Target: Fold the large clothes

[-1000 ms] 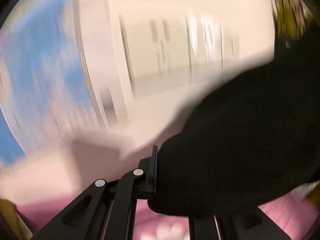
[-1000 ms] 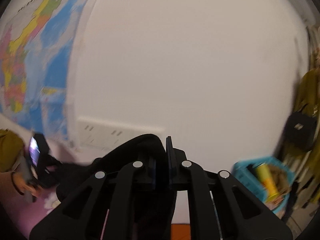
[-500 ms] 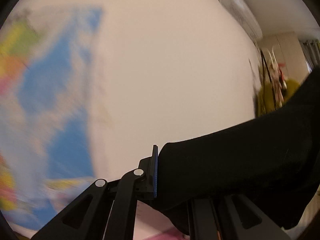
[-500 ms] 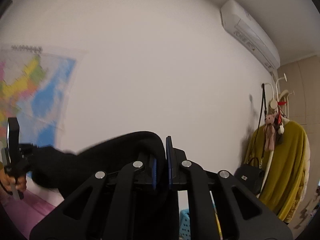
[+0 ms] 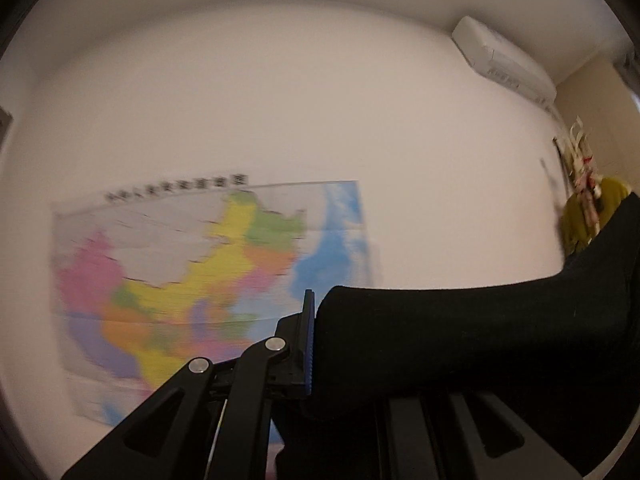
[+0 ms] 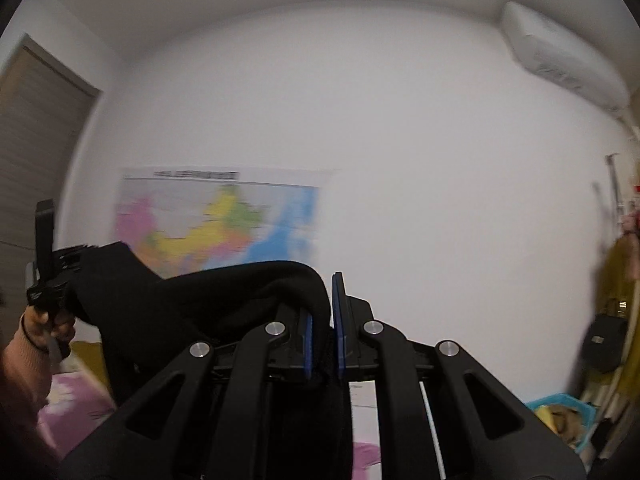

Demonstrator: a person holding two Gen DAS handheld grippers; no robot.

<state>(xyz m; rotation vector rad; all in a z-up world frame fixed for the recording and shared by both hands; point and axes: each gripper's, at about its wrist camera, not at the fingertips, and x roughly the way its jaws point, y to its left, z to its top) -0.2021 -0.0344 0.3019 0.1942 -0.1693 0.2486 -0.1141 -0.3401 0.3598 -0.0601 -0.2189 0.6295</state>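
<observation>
Over on the left, the left gripper point(image 6: 46, 276) is raised in front of the wall map point(image 6: 218, 220), clamped onto one end of the black garment point(image 6: 192, 304). The cloth stretches in the air across to the right gripper point(image 6: 322, 334), whose blue pads point(image 6: 340, 320) are pinched tight on a bunched fold. If either hand tugs too hard, I reckon the thick edge could slide out of the pads. Swinging it down carelessly could crumple it onto the pink cover point(image 6: 72, 404).
</observation>
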